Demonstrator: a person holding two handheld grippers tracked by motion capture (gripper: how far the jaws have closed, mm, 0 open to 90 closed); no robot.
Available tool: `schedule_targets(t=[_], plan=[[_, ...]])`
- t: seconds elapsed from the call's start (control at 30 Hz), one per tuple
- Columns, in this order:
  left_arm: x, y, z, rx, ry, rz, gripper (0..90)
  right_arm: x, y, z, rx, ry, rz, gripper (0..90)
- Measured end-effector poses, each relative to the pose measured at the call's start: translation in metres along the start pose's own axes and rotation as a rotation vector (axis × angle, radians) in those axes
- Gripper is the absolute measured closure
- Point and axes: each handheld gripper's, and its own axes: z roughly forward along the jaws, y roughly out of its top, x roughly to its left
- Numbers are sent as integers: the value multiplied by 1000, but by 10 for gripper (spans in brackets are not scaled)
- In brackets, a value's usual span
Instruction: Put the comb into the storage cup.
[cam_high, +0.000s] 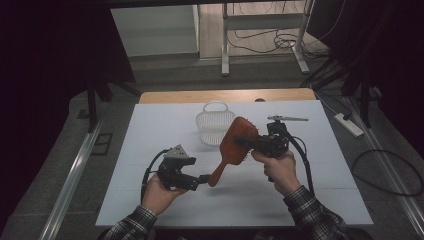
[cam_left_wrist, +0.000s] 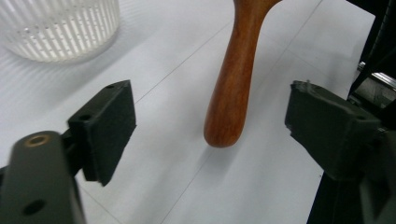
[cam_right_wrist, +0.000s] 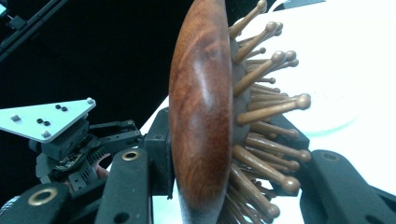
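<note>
A wooden paddle hairbrush (cam_high: 231, 147) hangs tilted above the white table, head up and handle down to the left. My right gripper (cam_high: 246, 141) is shut on its head: in the right gripper view the jaws clamp the brush (cam_right_wrist: 201, 116) edge-on, one pad on the smooth back and one among the wooden bristles (cam_right_wrist: 266, 112). My left gripper (cam_high: 202, 178) is open at the handle's tip. In the left gripper view the rounded handle end (cam_left_wrist: 226, 116) sits between the two wide-apart pads (cam_left_wrist: 109, 126) and touches neither.
A white slotted basket (cam_high: 215, 125) stands upright just behind the brush, also at the top left of the left gripper view (cam_left_wrist: 56, 28). The white table cover (cam_high: 150, 150) ends in a wooden strip at the far edge. Dark curtains flank both sides.
</note>
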Motion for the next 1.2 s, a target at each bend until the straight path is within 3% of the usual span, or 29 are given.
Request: schedule_targets(t=[0.17,0.63,0.9,1.2], plan=[[2,-1,-4,0,3,-36,104,0,2,-2,-5,-8,-12,523],[3,-17,-18,0,67,-25,31,-1,9,-10,-28,-25,-23,523],[4,-28,-26,-9,78,-42,8,-4,12,-12,-42,-37,-25,523],[4,-40,-35,-19,93,-35,9,-5,19,-15,-56,-44,-30,523]])
